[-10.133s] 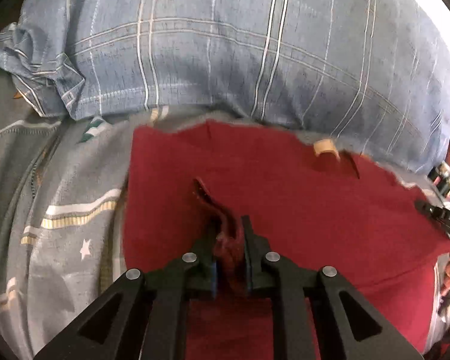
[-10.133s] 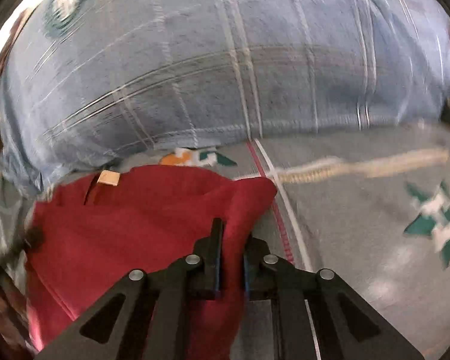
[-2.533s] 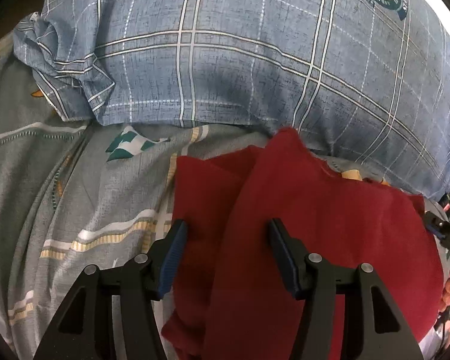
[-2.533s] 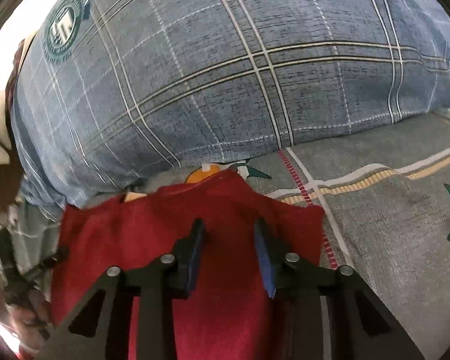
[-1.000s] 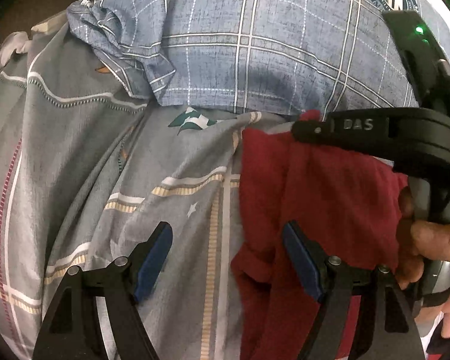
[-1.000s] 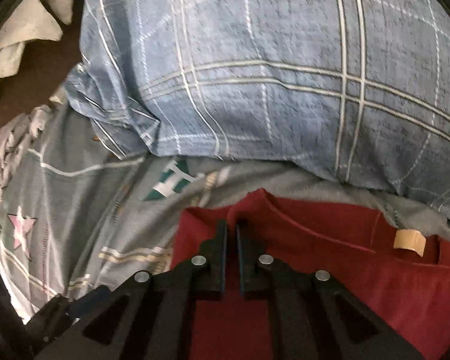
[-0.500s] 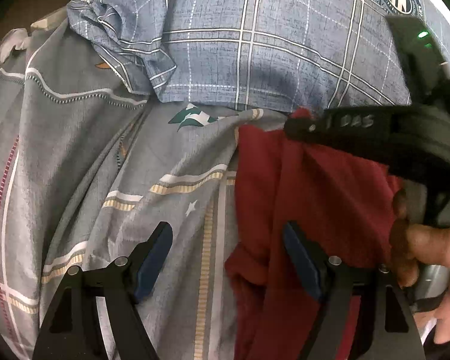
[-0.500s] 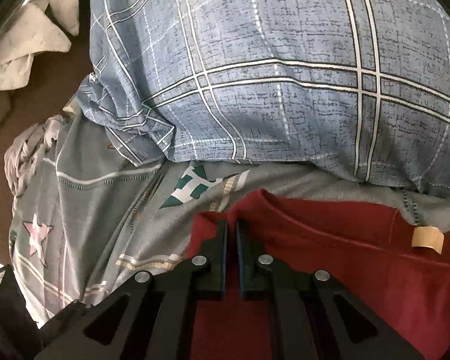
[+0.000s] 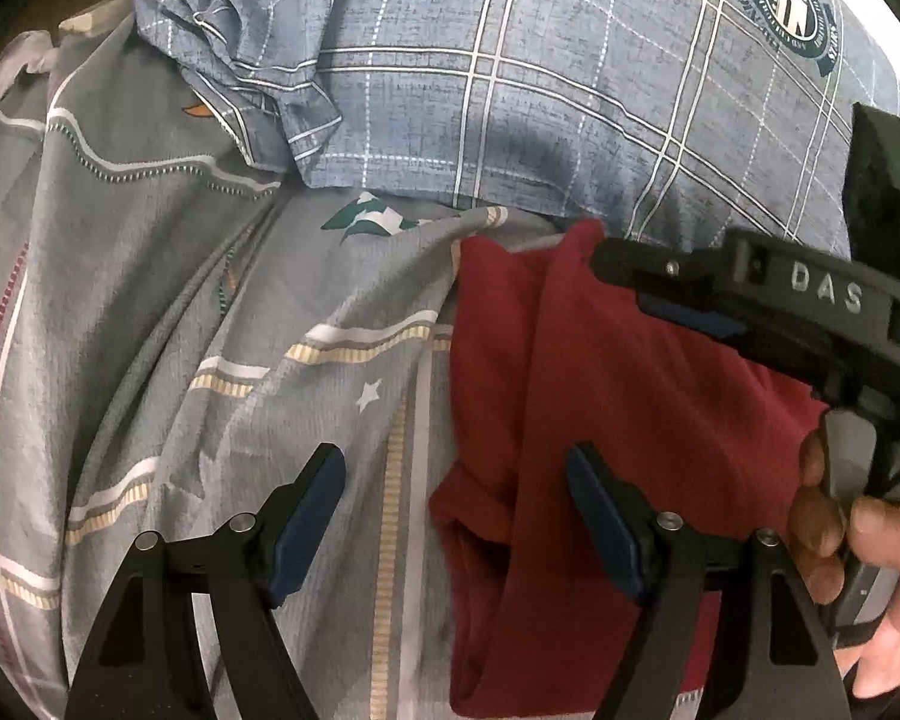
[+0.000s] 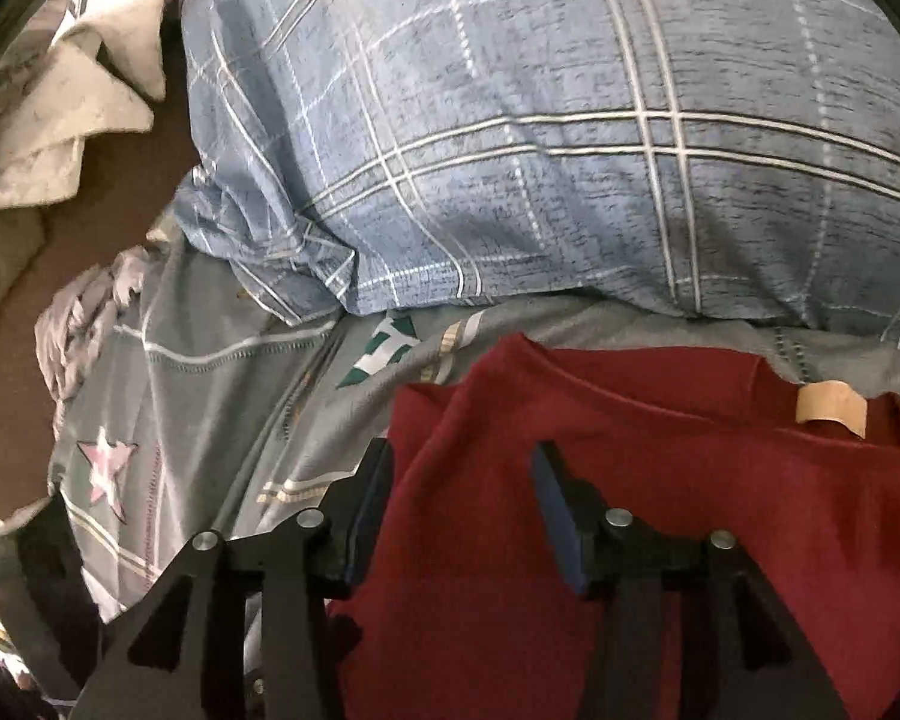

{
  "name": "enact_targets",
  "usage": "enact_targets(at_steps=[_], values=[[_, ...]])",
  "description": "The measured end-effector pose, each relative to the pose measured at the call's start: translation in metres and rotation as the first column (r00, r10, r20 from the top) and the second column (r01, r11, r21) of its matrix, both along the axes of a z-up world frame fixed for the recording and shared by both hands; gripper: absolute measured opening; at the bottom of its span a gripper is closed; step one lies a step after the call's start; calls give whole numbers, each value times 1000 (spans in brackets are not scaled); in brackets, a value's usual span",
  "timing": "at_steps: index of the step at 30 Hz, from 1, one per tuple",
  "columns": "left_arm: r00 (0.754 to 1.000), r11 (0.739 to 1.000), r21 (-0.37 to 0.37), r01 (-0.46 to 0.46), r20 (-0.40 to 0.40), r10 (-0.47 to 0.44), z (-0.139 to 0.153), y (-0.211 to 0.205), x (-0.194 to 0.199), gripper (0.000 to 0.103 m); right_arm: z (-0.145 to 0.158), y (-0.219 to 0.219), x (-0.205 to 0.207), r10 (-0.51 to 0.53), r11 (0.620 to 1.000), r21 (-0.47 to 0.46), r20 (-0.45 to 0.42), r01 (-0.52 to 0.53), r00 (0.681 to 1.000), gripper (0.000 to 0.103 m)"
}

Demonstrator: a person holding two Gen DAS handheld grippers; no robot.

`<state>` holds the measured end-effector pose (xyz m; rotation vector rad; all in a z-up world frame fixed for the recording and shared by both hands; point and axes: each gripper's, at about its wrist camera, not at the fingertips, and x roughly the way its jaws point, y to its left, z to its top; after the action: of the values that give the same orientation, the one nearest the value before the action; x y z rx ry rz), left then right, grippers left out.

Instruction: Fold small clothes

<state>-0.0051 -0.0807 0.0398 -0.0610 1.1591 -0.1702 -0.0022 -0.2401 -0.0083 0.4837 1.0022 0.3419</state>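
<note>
- Left gripper [image 9: 453, 519], nearest in the left wrist view: jaws spread wide, nothing pinched. One finger hangs over the grey patterned bedsheet [image 9: 222, 324], the other over the left edge of the red garment [image 9: 618, 396].
- Right gripper [image 10: 462, 516]: jaws have just been opening and now stand apart; the garment's folded corner lies between the pads [image 10: 555, 507], with no squeeze visible.
- Only the left wrist view shows the right gripper [image 9: 678, 294] from the side, reaching in over the cloth, with a hand [image 9: 852, 546] on its grip.
- Only the right wrist view shows the tan neck label [image 10: 831, 405], pale crumpled cloth [image 10: 66, 114] at far left, and a pink star print [image 10: 108, 462] on the sheet.
- Garment lies on the sheet, just in front of the blue plaid pillow [image 9: 570, 72]. Left wrist view: long axis runs near-to-far, a fold ridge along it.
- Neck edge with label points toward the pillow.
- No containers in view.
</note>
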Motion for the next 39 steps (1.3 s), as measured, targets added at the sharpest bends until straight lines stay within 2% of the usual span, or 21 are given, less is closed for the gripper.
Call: enact_targets(at_steps=[7,11,14,17,20,23,27,31,36,39], values=[[999,1000,-1,-31,-18,30,-6,1,7,76,-17,13,16,8,1000,26,-59,-7,998,51],[999,999,-3,-35,-26,35,-9,0,12,76,-18,30,23,59,997,-42,-60,-61,996,65],[999,999,1,-34,-26,34,-10,-2,14,76,-18,37,25,81,994,-73,-62,-85,995,69],[999,999,1,-36,-29,36,-12,-1,14,76,-18,38,24,81,993,-76,-58,-85,995,69],[999,999,-7,-40,-31,40,-11,0,15,76,-17,31,19,65,997,-41,-59,-68,996,67],[999,999,-15,-44,-22,44,-9,1,15,76,-12,18,10,51,998,-26,-47,-52,998,67],[998,998,-21,-56,-27,56,-10,3,16,76,-6,-9,-4,13,998,-59,-24,-14,1000,68],[998,998,-16,-59,-24,59,-10,0,14,76,-7,-25,-9,4,999,-36,-34,-5,999,69],[999,999,-23,-48,-27,47,-10,-1,13,76,-6,-9,2,34,999,8,-47,-34,998,69],[998,998,-42,-50,-41,48,-10,2,14,76,-9,17,16,80,995,-58,-76,-84,994,69]])
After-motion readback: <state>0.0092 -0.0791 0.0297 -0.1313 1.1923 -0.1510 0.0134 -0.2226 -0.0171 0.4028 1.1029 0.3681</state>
